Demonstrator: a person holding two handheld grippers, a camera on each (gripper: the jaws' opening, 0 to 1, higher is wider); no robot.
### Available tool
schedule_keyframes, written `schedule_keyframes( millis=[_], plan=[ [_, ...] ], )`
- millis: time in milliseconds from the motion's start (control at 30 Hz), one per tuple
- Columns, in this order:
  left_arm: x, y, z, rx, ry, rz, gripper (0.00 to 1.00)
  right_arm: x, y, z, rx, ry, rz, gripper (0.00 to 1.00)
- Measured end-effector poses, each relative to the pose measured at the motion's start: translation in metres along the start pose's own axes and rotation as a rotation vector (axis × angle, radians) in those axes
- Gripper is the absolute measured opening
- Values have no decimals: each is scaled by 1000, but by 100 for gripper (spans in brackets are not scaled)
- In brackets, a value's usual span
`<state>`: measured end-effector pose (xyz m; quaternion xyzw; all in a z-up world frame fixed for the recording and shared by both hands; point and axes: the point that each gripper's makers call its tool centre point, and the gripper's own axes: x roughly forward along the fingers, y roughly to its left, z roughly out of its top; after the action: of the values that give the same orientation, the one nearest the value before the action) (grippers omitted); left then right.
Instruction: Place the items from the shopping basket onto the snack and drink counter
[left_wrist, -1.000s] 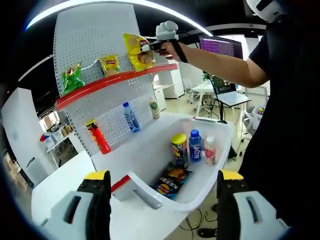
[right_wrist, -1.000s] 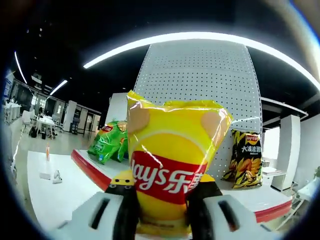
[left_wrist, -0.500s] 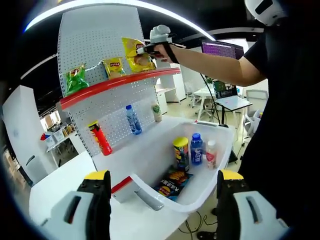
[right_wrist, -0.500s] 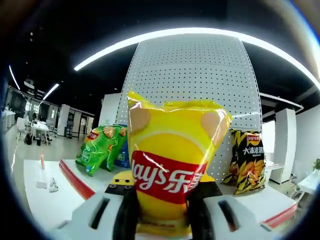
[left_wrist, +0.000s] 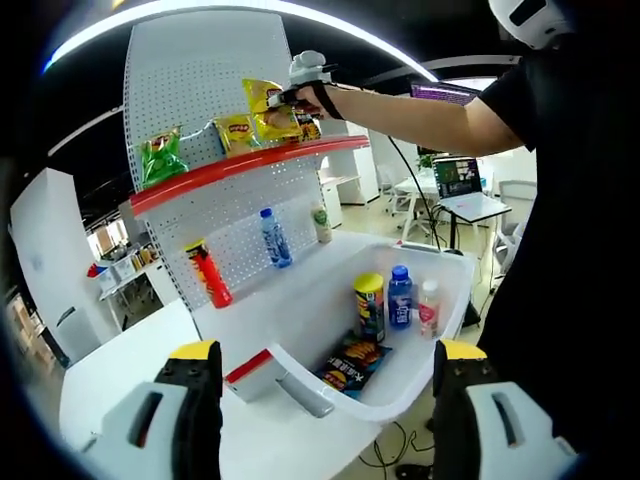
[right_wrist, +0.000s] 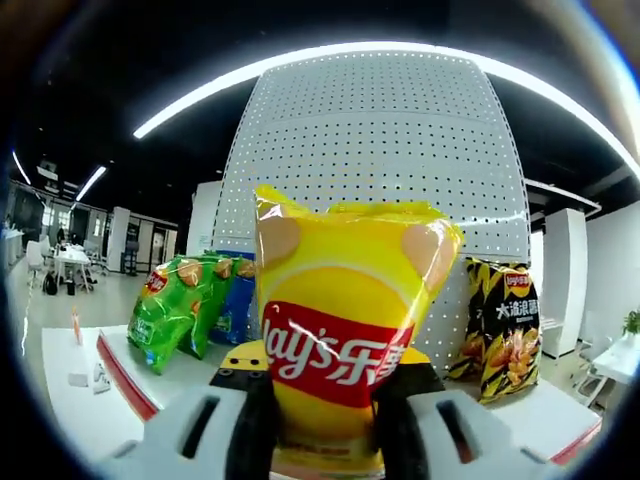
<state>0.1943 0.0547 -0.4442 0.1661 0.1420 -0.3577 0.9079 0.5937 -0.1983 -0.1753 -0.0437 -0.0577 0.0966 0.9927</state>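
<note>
Curved ceiling light (right_wrist: 330, 62) glowing over white pegboard (right_wrist: 375, 180). Desks (left_wrist: 455, 205) with a lit monitor (left_wrist: 445, 92) standing behind, on pale floor.

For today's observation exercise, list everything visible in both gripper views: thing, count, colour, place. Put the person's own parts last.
Yellow chip bag: 1, yellow, in right gripper, over top shelf.
Green chip bag: 1, green, top shelf.
Black chip bag: 1, black-yellow, top shelf.
Top shelf: 1, red-edged, on pegboard.
Red can: 1, lower counter.
Water bottle: 1, blue-labelled, lower counter.
Shopping basket: 1, white, on counter.
Yellow can: 1, in basket.
Left gripper: open.
Right gripper: shut on bag.
</note>
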Motion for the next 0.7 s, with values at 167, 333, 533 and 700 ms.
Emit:
schedule_keyframes(
  millis=[167,333,533,700],
  plan=[
    [-1,-1,-1,-4,-1,9,87,12,1,-1,6,15,3,36],
    [-5,0,-4,-8,5,23,87,22,-1,-5,11,38,-8,36],
    [-10,1,-8,-16,9,41,86,32,4,-7,22,48,12,37],
    [-13,1,-11,-27,4,54,86,41,2,-8,21,65,2,37]
  ],
)
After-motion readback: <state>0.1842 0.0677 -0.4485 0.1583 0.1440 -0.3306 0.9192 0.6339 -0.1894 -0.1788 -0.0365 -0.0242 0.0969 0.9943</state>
